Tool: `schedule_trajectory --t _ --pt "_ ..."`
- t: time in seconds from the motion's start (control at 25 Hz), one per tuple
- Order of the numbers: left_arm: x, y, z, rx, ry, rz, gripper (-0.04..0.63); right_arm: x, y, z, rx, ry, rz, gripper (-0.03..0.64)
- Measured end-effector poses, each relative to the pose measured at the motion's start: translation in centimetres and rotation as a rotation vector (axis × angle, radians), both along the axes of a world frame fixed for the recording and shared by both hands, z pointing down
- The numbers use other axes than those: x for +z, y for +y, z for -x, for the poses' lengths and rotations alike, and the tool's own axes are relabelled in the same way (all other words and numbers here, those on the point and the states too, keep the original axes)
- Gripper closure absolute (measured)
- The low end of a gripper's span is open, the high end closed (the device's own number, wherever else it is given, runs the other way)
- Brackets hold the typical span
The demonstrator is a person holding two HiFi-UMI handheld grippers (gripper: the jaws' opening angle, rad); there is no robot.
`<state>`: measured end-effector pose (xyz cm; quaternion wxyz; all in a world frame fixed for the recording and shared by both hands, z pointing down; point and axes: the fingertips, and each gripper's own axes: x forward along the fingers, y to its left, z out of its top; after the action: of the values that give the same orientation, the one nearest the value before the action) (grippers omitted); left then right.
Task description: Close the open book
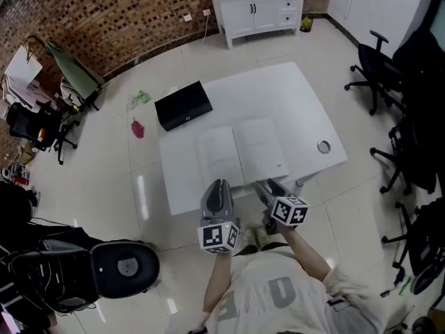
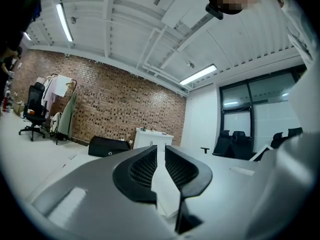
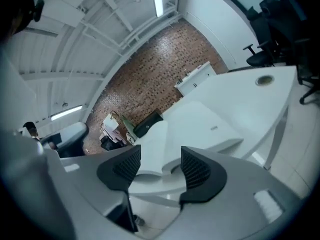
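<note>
The open book (image 1: 240,152) lies flat with blank white pages on the white table (image 1: 292,92), near its front edge. My left gripper (image 1: 217,188) hovers at the table's front edge, just before the book's left page. Its jaws (image 2: 160,151) stand a narrow slit apart with nothing gripped; only white surface shows through the gap. My right gripper (image 1: 268,185) is at the front edge by the right page. In the right gripper view it (image 3: 160,156) is wide open and empty, with the book (image 3: 200,121) lying just beyond its fingertips.
A black case (image 1: 183,105) lies at the table's far left corner. A round metal grommet (image 1: 324,146) sits near the right edge. Office chairs (image 1: 375,68) stand to the right, a black chair (image 1: 125,266) at lower left, a white cabinet (image 1: 256,9) behind.
</note>
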<state>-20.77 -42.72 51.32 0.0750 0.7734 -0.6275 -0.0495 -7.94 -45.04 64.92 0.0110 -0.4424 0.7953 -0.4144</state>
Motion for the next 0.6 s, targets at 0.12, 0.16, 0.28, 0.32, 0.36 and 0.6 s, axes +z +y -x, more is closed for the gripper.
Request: schedule_trajectory --t 0.12,0.16,0.28,0.32,0.36,0.6 --pt "0.5 0.4 -0.1 -0.002 -0.009 0.011 0.545 3.6 0.4 0.1 0.014 -0.034 0.111 0.364" --pt "0.6 0.4 -0.1 -0.004 -0.010 0.010 0.545 4.3 0.5 0.2 0.020 -0.050 0.139 0.359" --pt "0.5 0.6 0.4 -0.011 -0.014 0.006 0.545 5.6 0.4 0.2 0.042 -0.102 0.194 0.359" --pt "0.5 0.6 0.6 -0.015 -0.016 0.005 0.545 5.8 0.2 0.2 0.055 -0.126 0.208 0.359" --pt "0.5 0.6 0.9 -0.019 -0.017 0.006 0.546 5.8 0.0 0.2 0.067 -0.153 0.221 0.357" --pt "1.1 0.7 2.0 -0.045 -0.019 0.036 0.546 5.5 -1.3 0.1 0.135 -0.276 0.249 0.350"
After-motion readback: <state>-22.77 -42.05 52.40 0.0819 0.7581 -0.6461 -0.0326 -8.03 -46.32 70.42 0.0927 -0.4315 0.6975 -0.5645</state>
